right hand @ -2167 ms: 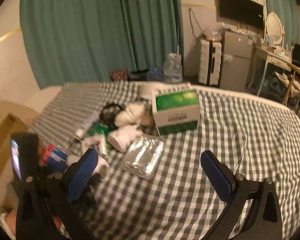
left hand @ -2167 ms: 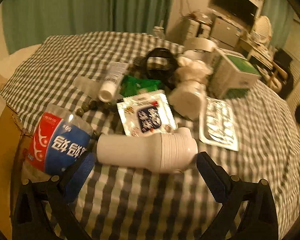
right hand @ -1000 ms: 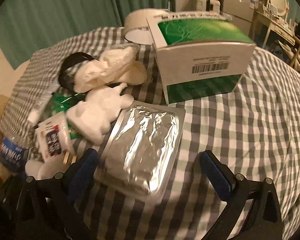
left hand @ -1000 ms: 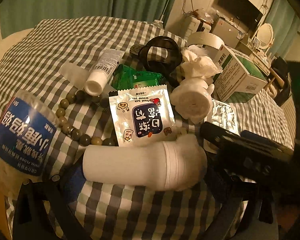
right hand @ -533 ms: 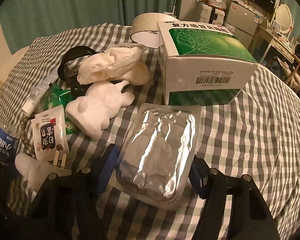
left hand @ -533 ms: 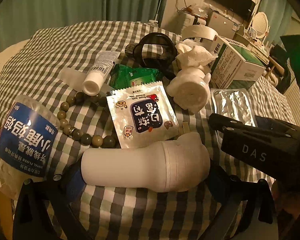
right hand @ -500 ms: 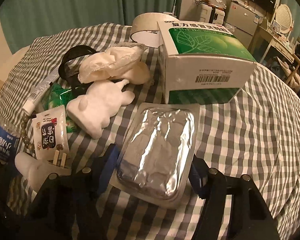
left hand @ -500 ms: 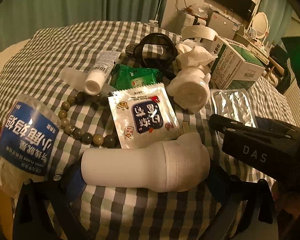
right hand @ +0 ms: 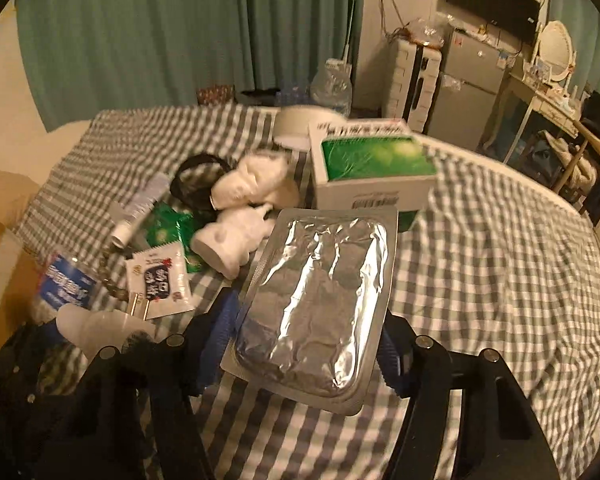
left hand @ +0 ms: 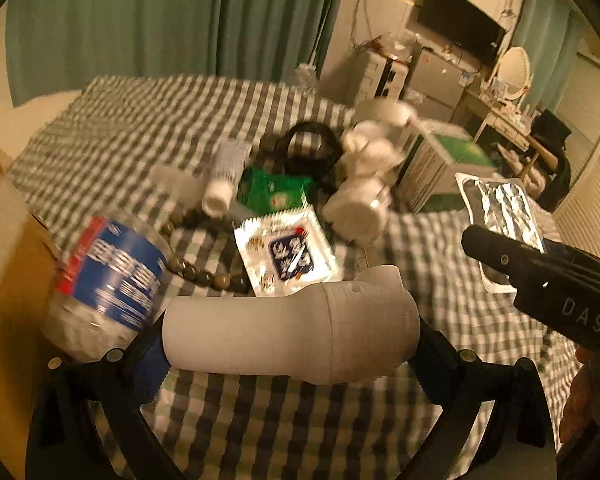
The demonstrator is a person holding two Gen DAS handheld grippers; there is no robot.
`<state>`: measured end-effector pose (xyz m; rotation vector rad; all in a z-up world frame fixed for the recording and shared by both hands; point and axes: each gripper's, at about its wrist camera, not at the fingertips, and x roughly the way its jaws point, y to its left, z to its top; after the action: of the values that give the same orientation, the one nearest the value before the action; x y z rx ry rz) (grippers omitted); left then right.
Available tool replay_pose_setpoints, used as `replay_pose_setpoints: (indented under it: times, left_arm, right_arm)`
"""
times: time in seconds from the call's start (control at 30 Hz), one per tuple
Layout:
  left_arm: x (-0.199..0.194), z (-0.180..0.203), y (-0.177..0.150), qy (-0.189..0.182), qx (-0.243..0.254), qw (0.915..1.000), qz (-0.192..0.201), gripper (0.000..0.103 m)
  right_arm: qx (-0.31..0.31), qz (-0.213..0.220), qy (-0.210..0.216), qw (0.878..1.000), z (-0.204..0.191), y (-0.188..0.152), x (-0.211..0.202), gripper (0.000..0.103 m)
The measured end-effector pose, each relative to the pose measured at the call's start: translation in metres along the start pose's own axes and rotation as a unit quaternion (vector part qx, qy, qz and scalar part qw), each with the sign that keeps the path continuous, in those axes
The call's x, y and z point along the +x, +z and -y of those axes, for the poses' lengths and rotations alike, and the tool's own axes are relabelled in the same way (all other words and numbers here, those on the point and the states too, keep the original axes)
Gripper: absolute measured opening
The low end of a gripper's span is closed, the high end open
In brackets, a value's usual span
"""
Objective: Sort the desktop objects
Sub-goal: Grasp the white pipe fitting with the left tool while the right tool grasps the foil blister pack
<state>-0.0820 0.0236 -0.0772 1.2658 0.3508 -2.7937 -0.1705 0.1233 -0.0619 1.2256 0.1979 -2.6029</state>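
My left gripper (left hand: 288,356) is shut on a white plastic bottle (left hand: 288,332), held sideways and raised off the checked cloth (left hand: 260,432). My right gripper (right hand: 304,352) is shut on a silver foil blister pack (right hand: 320,304), lifted above the cloth; it also shows in the left wrist view (left hand: 500,208), with the right gripper's black body below it. On the cloth lie a white sachet (left hand: 288,252), a bead bracelet (left hand: 204,272), a crushed water bottle (left hand: 108,276), a white tube (left hand: 224,176), a green packet (left hand: 276,192) and a white figurine (left hand: 360,204).
A green and white box (right hand: 372,172) stands behind the pile, with a roll of white tape (right hand: 296,124) and a black ring (right hand: 196,184) near it. A cardboard box edge (left hand: 4,280) is at the left. Furniture stands beyond the table's far right side.
Both grippers have lifted. The white bottle has risen off the cloth in my left gripper, and the blister pack has risen with my right gripper. The views have pulled back from the pile.
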Motion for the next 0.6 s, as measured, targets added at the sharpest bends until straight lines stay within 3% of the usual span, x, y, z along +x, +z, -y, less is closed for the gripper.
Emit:
replay_pose_setpoints:
  times: [0.37, 0.47, 0.6]
  left_arm:
    - [-0.107, -0.023, 0.018, 0.003, 0.001, 0.9982, 0.060, 0.102]
    - [-0.146, -0.041, 0.023, 0.038, -0.013, 0.9961, 0.079, 0.102]
    - [-0.197, -0.084, 0.029, 0.057, -0.044, 0.9903, 0.119, 0.102]
  right_arm:
    - [-0.014, 0.068, 0.039, 0.997, -0.023, -0.011, -0.101, 0.064]
    - [-0.025, 0.081, 0.051, 0.995, -0.041, -0.009, -0.126, 0.064]
    - [-0.036, 0.100, 0.090, 0.990, -0.081, -0.002, -0.153, 0.064]
